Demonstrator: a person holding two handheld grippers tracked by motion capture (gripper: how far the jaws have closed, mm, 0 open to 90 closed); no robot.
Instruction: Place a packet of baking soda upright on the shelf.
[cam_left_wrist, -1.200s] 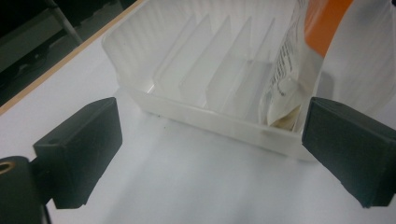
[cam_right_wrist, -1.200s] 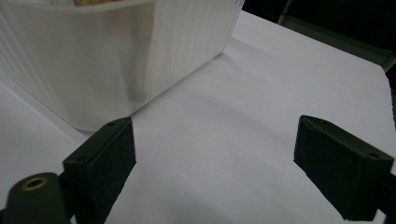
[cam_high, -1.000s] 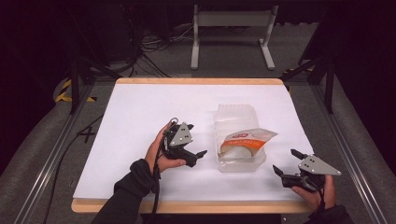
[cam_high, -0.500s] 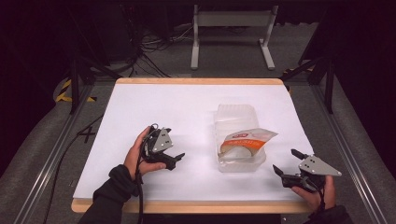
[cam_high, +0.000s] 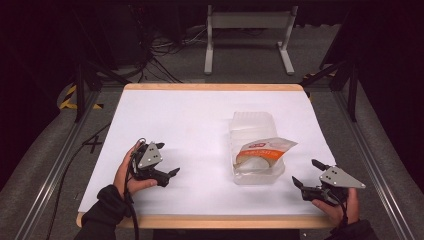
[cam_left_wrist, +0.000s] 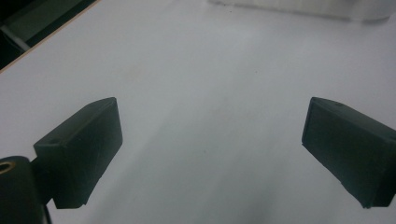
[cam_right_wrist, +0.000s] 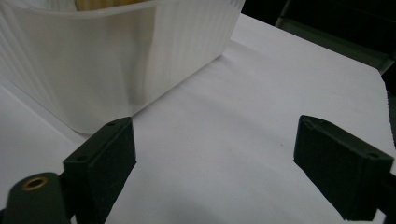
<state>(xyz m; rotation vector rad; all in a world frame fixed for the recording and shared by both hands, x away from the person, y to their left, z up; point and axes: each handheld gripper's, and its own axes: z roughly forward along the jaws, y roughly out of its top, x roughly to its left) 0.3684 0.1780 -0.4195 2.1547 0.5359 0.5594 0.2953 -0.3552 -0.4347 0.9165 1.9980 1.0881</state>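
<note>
Both sets of fingers spread wide, gripping nothing: left gripper (cam_high: 169, 176) over bare table (cam_high: 190, 120), right gripper (cam_high: 306, 175) just beside clear tub (cam_high: 252, 150). Packet (cam_high: 264, 150) inside tub, contents blurred.

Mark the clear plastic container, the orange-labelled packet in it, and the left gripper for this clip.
clear plastic container (cam_high: 250, 122), high view, on its bare far part.
orange-labelled packet (cam_high: 264, 147), high view, on the orange label.
left gripper (cam_high: 169, 177), high view, midway between its open fingertips.
</note>
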